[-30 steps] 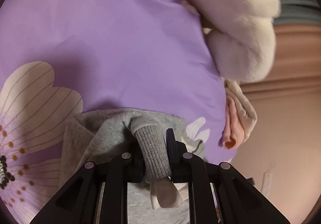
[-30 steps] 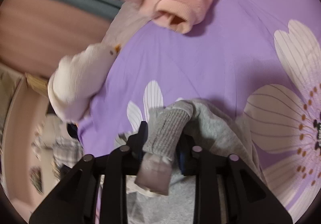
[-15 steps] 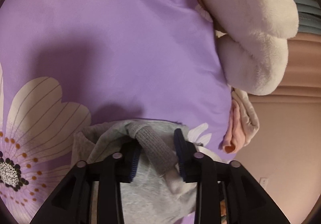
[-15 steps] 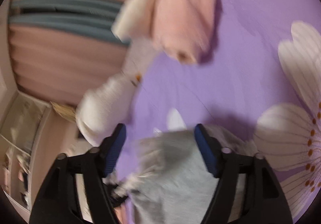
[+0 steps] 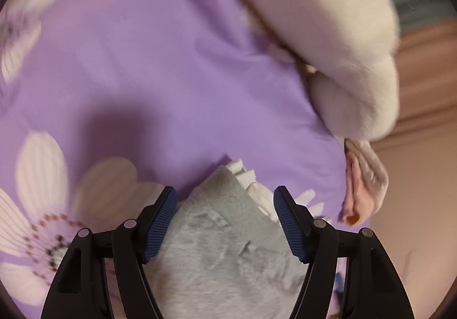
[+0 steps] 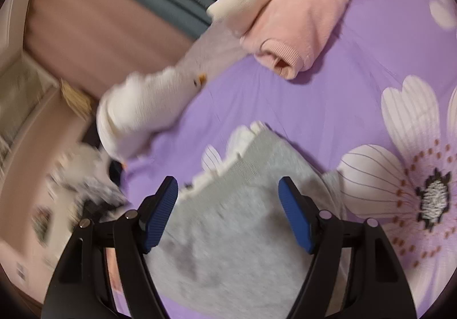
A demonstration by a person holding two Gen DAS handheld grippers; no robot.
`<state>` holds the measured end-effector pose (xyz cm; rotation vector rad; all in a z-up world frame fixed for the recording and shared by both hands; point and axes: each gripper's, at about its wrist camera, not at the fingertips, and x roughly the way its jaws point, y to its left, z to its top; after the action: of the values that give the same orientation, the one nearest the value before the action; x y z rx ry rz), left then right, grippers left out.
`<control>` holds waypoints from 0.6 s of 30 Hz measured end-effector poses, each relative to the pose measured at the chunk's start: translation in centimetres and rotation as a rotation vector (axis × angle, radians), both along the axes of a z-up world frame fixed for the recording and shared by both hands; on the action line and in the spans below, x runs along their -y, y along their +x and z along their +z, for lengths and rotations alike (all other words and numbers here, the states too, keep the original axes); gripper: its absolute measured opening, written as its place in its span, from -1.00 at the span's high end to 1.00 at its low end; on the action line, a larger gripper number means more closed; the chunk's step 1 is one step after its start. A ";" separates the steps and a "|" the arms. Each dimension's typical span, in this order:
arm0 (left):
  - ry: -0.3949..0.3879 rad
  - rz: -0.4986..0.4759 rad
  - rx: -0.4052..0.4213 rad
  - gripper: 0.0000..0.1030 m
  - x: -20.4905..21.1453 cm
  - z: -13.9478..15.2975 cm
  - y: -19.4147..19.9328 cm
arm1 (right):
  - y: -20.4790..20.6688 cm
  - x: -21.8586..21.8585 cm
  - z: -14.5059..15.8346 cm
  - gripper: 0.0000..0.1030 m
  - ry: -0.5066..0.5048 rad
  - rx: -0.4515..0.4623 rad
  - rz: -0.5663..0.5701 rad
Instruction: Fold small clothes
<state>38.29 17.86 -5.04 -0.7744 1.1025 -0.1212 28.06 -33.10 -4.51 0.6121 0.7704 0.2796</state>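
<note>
A small grey knit garment (image 5: pixel 228 244) with a white ruffled edge (image 5: pixel 251 184) lies folded on the purple flowered bedsheet (image 5: pixel 142 61). My left gripper (image 5: pixel 225 221) is open and empty, its jaws wide apart just above the garment. In the right wrist view the same grey garment (image 6: pixel 240 227) lies under my right gripper (image 6: pixel 228 213), which is also open and empty. The garment's near part is hidden behind both grippers.
A pink sweater (image 6: pixel 300 21) lies folded at the far side of the sheet, also seen at the bed's edge (image 5: pixel 362 190). A white plush toy (image 5: pixel 328 33) (image 6: pixel 142 107) lies near the sheet's edge. Beyond are curtains (image 6: pixel 100 19) and cluttered furniture (image 6: pixel 42 147).
Both grippers let go of the grey ribbed cuffs and opened wide. The garment now lies flat on the sheet with its ruffled edge showing.
</note>
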 end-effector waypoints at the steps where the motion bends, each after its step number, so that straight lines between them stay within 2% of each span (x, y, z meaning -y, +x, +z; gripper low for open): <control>1: 0.051 -0.048 0.030 -0.33 0.7 0.7 -0.8 | 0.1 -0.9 0.1 -0.34 -0.068 0.002 0.010; 2: 0.082 -0.084 0.045 -0.33 1.4 0.9 -1.4 | -0.1 -2.3 0.1 -0.20 -0.177 0.006 0.026; 3: 0.124 -0.140 0.068 -0.33 2.4 1.2 -2.3 | -0.4 -3.0 0.1 -0.07 -0.237 0.009 0.044; 6: 0.231 -0.238 0.105 -0.33 5.4 1.2 -4.7 | -0.7 -4.3 -0.6 0.16 -0.322 0.009 0.097; 7: 0.270 -0.276 0.115 -0.33 6.6 0.9 -5.8 | -0.9 -4.4 -0.8 0.18 -0.341 0.007 0.102; 11: 0.297 -0.341 0.149 -0.33 9.1 -0.1 -8.7 | -1.9 -5.8 -1.9 0.27 -0.417 -0.006 0.131; 14: 0.411 -0.371 0.184 -0.33 10.8 -0.8 -10.6 | -2.7 -7.0 -2.5 0.27 -0.529 -0.002 0.139; 18: 0.483 -0.412 0.183 -0.33 12.5 -2.7 -12.2 | -3.6 -7.1 -4.3 0.30 -0.615 -0.024 0.150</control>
<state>26.05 5.35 -7.69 -0.0968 1.0469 -0.2561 24.47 -25.95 -8.84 -0.0230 0.8735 0.1580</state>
